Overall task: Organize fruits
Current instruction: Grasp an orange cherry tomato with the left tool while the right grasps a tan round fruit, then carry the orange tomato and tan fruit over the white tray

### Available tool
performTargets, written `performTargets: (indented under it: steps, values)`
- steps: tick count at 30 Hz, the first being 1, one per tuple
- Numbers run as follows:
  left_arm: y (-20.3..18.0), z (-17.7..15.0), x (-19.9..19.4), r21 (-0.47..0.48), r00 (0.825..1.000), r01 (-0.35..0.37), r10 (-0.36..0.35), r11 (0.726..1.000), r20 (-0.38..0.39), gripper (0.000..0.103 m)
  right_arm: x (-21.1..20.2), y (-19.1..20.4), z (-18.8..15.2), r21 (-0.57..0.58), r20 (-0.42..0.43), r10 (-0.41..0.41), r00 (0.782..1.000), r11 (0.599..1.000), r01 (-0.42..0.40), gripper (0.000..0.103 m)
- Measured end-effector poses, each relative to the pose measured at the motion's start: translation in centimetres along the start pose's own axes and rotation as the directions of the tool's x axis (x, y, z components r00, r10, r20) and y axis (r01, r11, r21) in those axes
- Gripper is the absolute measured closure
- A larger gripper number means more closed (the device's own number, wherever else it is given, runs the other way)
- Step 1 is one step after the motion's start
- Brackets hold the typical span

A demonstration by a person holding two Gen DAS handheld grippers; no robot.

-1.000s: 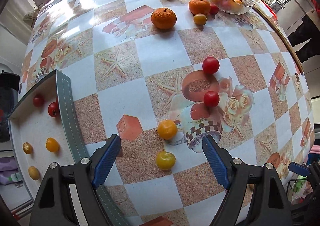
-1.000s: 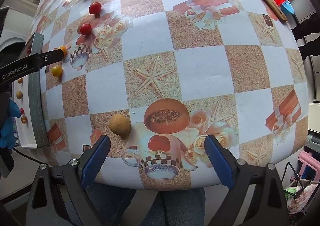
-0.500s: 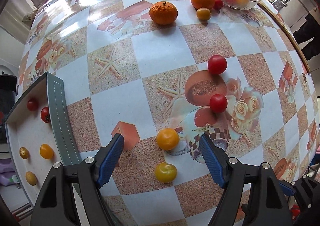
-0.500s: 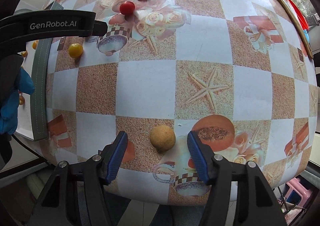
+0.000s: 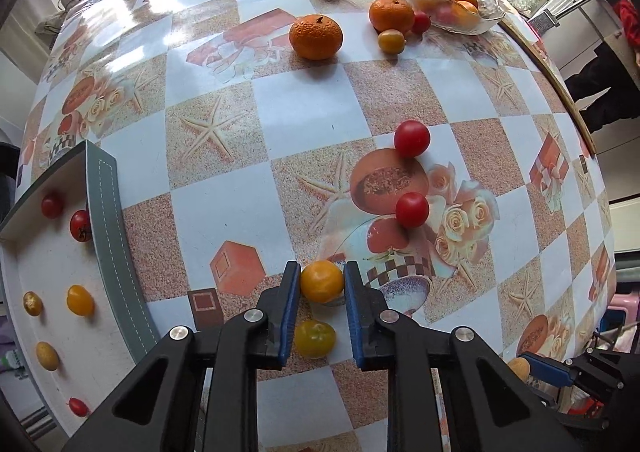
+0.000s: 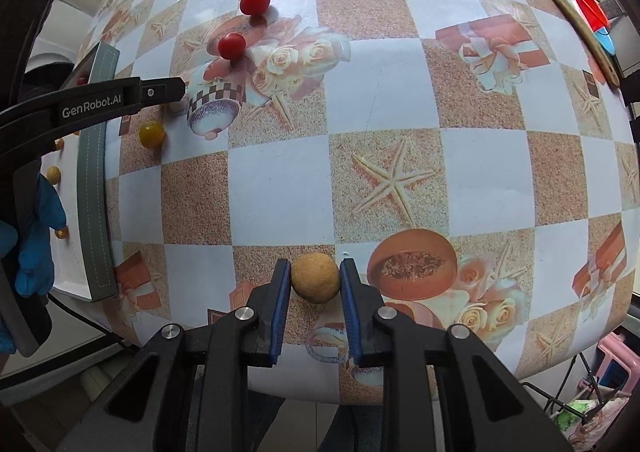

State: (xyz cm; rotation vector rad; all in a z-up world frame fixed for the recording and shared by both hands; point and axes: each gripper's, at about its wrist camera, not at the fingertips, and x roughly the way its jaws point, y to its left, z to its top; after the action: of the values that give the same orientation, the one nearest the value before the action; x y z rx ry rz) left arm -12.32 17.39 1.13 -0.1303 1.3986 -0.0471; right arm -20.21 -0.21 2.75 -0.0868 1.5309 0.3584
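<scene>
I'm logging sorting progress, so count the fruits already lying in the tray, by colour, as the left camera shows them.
Red fruits: 3
Yellow-to-orange fruits: 3
Total showing in the tray: 6

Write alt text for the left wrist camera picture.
The left gripper is closed on an orange cherry tomato on a checkered tablecloth, a yellow tomato lying below it. A white tray of small fruits sits at left.
</scene>
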Motion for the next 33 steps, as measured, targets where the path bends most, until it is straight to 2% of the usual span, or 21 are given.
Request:
performTargets:
  steps: [6,10,12,16,24,33]
  values:
    - [0.6,-1.1,-2.6,-0.031,0.999,0.026,-0.025,0.999,0.032,0.08,-1.5,-0.4,1.0,-0.004,0.021,0.004,1.0,1.0,-0.004,0.076]
    - [1.3,-1.9,-4.3,-0.061,0.998,0.035,-0.031,0.998,0.059,0.08,-2.7,0.7,2.9,-0.023,0.033,0.005,0.999,1.0,-0.004,0.076]
    - [2.0,-2.3,-5.0,-0.092,0.997,0.043,-0.036,0.995,0.071,0.08,-1.9,0.4,1.7,-0.036,0.037,0.005,0.999,0.999,-0.004,0.076]
    - [3.1,-3.0,-6.1,-0.136,0.995,0.04,-0.027,0.99,0.092,0.08,-2.5,1.5,2.1,-0.066,0.047,0.006,0.999,0.998,-0.003,0.076]
    - [6.1,-5.0,-8.3,-0.221,0.99,0.026,0.005,0.975,0.141,0.08,-2.9,6.1,4.4,-0.155,0.062,0.008,0.998,0.988,0.002,0.076]
    - [11.7,-9.9,-9.8,-0.361,0.987,-0.01,0.067,0.932,0.147,0.08,-2.9,12.4,5.9,-0.29,0.054,0.031,0.998,0.957,-0.014,0.076]
